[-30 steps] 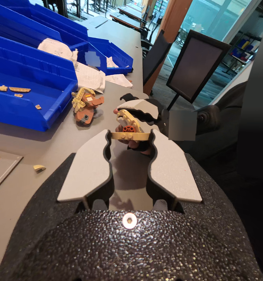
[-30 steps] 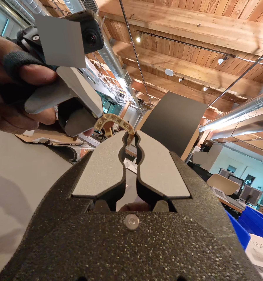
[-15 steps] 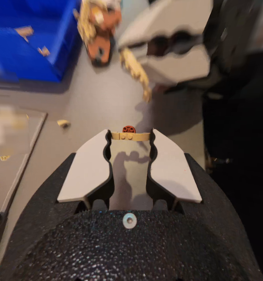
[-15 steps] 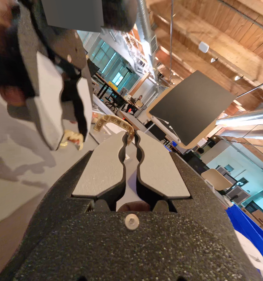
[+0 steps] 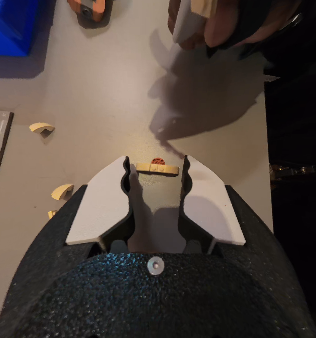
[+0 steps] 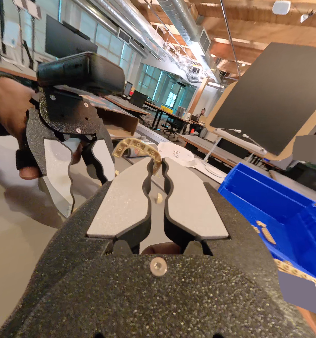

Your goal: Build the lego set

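Now your left gripper [image 5: 156,170] opens wide around the tan piece [image 5: 157,168] at middle frame, while your right gripper [image 6: 156,162] pinches the curved tan arch [image 6: 135,148].

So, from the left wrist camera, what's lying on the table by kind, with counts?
Small loose tan pieces: 3
Tan curved plate with red-brown stud, between the open left gripper's fingers: 1
Brown-and-tan model: 1
Blue bin: 1
Total: 6
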Available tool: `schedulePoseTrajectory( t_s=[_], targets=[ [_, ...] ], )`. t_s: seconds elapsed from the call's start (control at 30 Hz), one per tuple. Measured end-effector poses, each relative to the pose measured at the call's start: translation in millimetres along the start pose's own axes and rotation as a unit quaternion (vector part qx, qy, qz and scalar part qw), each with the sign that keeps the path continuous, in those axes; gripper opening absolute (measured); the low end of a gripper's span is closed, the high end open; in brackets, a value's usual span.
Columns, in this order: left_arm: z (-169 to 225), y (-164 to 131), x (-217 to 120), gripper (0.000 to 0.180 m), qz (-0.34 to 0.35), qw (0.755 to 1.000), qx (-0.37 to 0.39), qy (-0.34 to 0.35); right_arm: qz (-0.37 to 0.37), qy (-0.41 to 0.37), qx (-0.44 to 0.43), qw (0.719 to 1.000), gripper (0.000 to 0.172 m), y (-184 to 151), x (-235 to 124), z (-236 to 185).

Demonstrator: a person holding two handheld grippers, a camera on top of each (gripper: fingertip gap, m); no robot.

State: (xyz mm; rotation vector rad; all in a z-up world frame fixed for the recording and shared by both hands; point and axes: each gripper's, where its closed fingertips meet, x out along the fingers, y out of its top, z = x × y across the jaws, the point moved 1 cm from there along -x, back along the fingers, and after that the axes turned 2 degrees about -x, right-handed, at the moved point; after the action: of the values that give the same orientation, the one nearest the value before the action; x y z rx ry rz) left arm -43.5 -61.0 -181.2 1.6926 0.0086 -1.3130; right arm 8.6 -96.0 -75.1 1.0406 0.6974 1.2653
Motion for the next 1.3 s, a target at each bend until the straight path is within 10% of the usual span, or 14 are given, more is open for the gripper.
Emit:
schedulePoseTrajectory(
  t_s=[0.2, 0.4, 0.73, 1.07, 1.3],
  targets=[
    [-7.3, 31.4, -23.5, 0.058, 0.101, 0.99, 0.073, 0.067, 0.06, 0.091, 0.162, 0.981, 0.008, 16.1, -4.3, -7.5],
    [0.5, 92.2, -70.7, 0.047, 0.264, 0.938, 0.185, 0.131, 0.167, 0.221, 0.422, 0.863, 0.008, 44.4, -11.1, -11.5],
    [26.3, 125.9, -98.2, 0.029, 0.388, 0.908, 0.155, 0.041, 0.174, 0.272, 0.485, 0.813, 0.008, 47.4, -10.5, -20.4],
    [29.5, 119.7, -80.9, 0.008, 0.298, 0.934, 0.193, 0.042, 0.123, 0.298, 0.465, 0.825, 0.008, 40.8, -4.7, -39.5],
    [23.6, 101.6, -79.0, 0.008, 0.196, 0.974, 0.115, 0.02, 0.052, 0.217, 0.315, 0.922, 0.03, 17.8, -1.0, -33.2]
  ],
)
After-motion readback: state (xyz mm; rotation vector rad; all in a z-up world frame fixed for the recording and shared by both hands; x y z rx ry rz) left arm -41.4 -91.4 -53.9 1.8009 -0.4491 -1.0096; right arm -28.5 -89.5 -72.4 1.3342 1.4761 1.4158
